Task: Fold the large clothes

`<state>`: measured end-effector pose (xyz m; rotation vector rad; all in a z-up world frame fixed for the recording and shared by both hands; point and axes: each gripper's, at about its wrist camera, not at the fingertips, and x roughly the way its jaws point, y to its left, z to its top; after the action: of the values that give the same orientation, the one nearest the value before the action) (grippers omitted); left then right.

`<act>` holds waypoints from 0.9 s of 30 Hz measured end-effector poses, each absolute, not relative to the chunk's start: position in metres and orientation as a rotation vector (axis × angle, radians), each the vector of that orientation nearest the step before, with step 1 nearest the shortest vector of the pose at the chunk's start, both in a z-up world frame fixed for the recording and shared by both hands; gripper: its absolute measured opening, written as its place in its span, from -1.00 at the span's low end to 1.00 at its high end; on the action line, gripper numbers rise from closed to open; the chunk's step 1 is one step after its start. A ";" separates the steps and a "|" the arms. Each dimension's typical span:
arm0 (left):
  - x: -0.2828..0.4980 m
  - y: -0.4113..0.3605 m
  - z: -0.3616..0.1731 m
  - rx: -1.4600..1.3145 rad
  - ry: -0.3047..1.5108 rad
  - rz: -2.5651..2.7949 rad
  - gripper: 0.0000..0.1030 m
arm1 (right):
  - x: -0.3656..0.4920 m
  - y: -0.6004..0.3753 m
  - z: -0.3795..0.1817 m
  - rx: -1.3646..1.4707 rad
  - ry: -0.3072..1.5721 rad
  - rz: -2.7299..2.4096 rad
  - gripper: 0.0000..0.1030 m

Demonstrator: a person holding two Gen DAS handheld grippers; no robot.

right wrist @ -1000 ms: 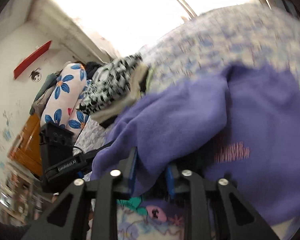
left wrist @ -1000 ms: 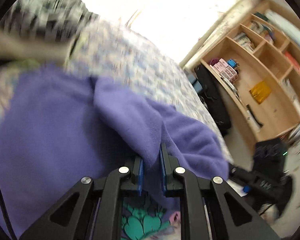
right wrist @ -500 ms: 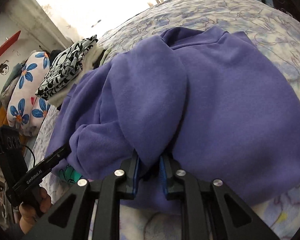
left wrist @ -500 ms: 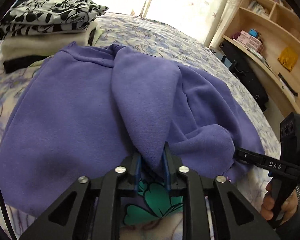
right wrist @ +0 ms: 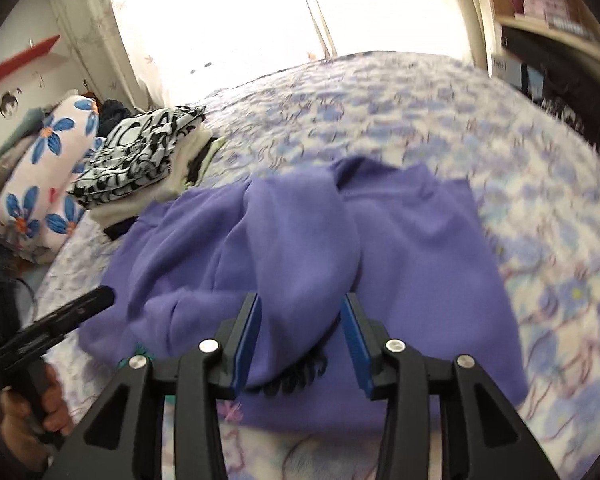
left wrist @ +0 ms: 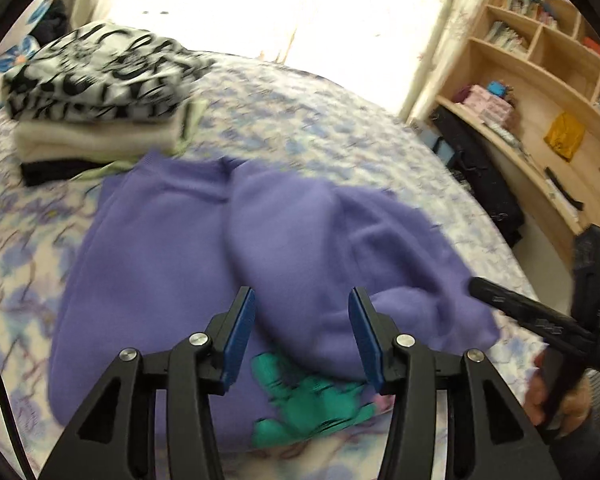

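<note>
Sunlit bed (left wrist: 340, 128) carries the purple sweatshirt (left wrist: 148, 264), sleeves crossed over its body. Soft, thick fleece, likely limp and light; hem corners look best to pinch. Left gripper (left wrist: 302, 336) and right gripper (right wrist: 300, 336) are opening, sleeve ends lying loose between.

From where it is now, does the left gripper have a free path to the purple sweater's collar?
Probably yes. The left gripper, jaws opening, is at the near hem of the purple sweater; the collar lies at the far side with only flat fabric and a folded sleeve between.
</note>
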<state>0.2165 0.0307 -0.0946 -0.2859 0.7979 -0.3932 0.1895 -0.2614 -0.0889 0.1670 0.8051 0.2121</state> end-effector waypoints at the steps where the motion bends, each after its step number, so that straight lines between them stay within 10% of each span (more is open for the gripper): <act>1: 0.218 0.024 -0.090 -0.289 0.789 -0.419 -0.09 | 0.193 -0.260 -0.088 0.179 0.799 0.228 -0.20; 12: 0.240 -0.046 -0.137 -0.086 0.955 -0.427 -0.29 | 0.222 -0.236 -0.123 0.017 0.866 0.178 -0.60; 27: 0.257 -0.019 -0.096 -0.197 0.834 -0.463 -0.23 | 0.230 -0.226 -0.076 0.078 0.750 0.317 -0.52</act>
<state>0.2570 -0.0186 -0.0965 -0.1970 0.8343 -0.4628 0.2295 -0.2262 -0.0756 0.0780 0.7504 0.3169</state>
